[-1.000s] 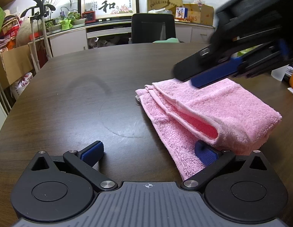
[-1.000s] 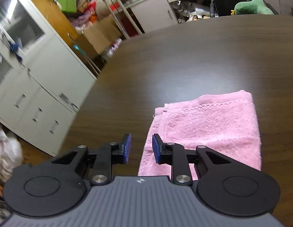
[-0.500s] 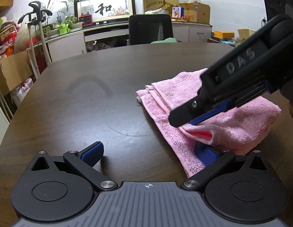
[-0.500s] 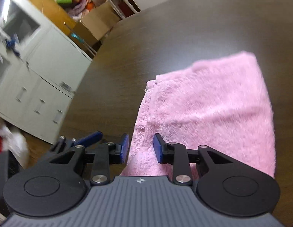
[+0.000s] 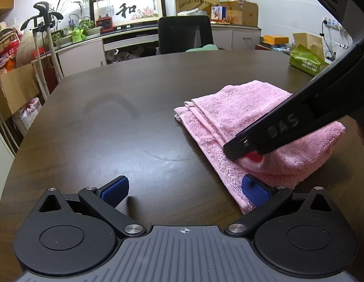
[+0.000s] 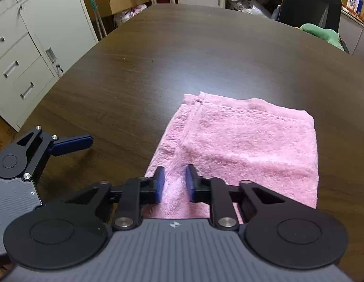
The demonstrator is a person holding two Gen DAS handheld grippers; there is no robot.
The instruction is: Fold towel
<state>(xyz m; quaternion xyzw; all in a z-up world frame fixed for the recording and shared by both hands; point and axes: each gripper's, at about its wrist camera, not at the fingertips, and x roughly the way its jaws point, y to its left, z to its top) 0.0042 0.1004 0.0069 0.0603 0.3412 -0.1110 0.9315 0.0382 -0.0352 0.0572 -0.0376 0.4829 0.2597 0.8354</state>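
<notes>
A folded pink towel (image 5: 231,117) lies on the dark wooden table (image 5: 134,108); it also shows in the right wrist view (image 6: 247,141). My left gripper (image 5: 184,191) is open wide, its right pad (image 5: 256,191) against the towel's near corner, its left pad on bare table. My right gripper (image 6: 173,184) presses down on the towel's near edge, its jaws a narrow gap apart with a ridge of towel between them. In the left wrist view the right gripper's fingers (image 5: 250,144) reach in from the right onto the towel's top fold.
A black office chair (image 5: 185,34) stands at the far table edge. A green tissue pack (image 5: 304,60) sits far right on the table. White cabinets (image 6: 24,54) stand left of the table. The left gripper's body (image 6: 19,164) shows at the left in the right wrist view.
My right gripper has swung across the towel and come down onto its near edge. The towel's top fold is pressed flatter. My left gripper stayed open at the corner.
</notes>
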